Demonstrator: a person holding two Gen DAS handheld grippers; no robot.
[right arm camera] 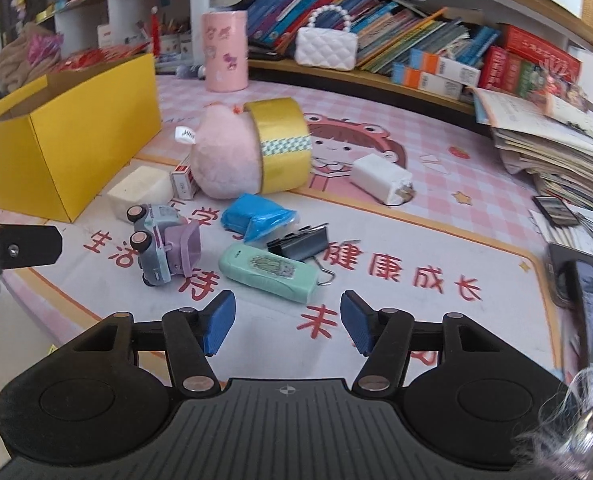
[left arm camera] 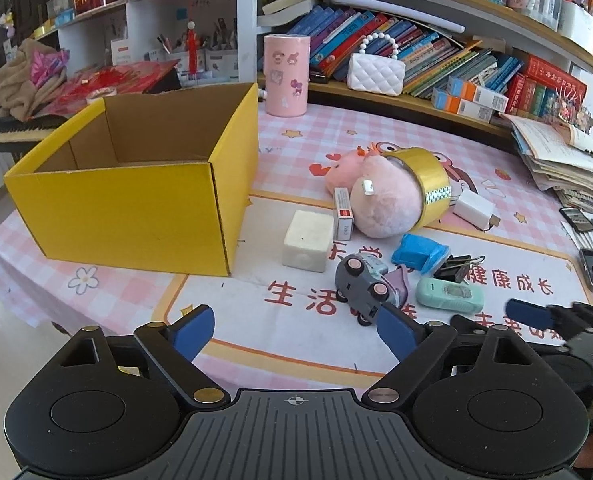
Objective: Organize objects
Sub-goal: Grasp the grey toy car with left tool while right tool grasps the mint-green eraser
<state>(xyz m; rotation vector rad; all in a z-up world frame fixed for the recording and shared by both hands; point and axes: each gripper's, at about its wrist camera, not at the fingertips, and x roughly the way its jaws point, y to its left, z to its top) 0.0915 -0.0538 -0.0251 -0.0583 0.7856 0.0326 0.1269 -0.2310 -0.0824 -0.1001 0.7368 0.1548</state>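
Both claws hang empty with jaws apart: left claw [left arm camera: 292,332], right claw [right arm camera: 282,320] below the green case [right arm camera: 270,268]. Closing off-centre could skid it into the toy car [right arm camera: 162,240].

Pink checked table [right arm camera: 436,148] — yellow box [left arm camera: 136,208], toy car [right arm camera: 160,240], clutter.

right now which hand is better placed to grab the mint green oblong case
Right. The right gripper points straight at the mint green oblong case, just beyond its open empty jaws. The left gripper faces the grey toy car, the case off to its side.
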